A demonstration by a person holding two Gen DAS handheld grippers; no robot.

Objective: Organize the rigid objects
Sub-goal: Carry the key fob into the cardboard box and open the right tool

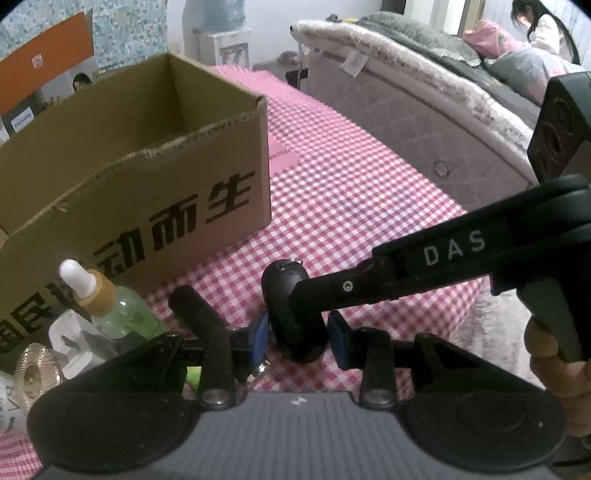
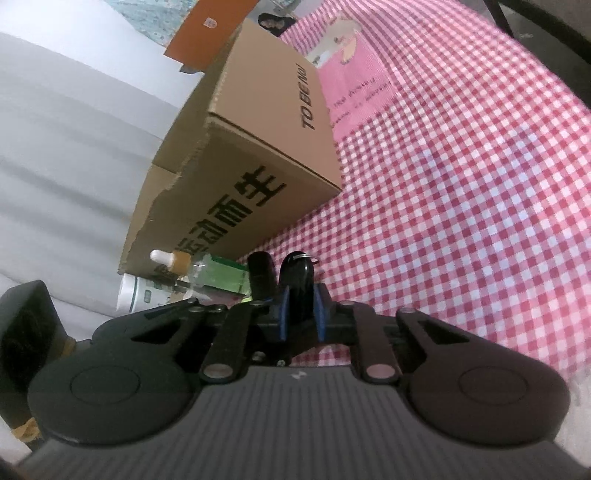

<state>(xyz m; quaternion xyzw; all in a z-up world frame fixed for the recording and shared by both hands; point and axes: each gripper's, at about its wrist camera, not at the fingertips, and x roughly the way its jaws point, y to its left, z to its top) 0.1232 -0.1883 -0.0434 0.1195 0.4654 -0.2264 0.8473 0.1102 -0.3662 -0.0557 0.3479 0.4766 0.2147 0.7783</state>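
A black key fob (image 1: pixel 277 288) with a small ring at its top stands tilted above the pink checked cloth (image 1: pixel 351 184). My left gripper (image 1: pixel 297 334) has its blue pads against the two sides of the fob's lower end. My right gripper (image 1: pixel 299 293) reaches in from the right and clamps the fob's middle. In the right wrist view the right gripper (image 2: pixel 301 314) is shut on the fob (image 2: pixel 297 277), with its blue pads pressed on both sides. The left gripper's pads are hidden there. An open cardboard box (image 1: pixel 147 166) with black lettering stands just behind.
A green dropper bottle (image 1: pixel 110 306) with a white tip, a white plug (image 1: pixel 74 343) and a gold disc (image 1: pixel 35 369) lie left of the fob. A white tube (image 2: pixel 136 291) lies by the box (image 2: pixel 258 147). A bed (image 1: pixel 406 92) with a person (image 1: pixel 539 29) is beyond.
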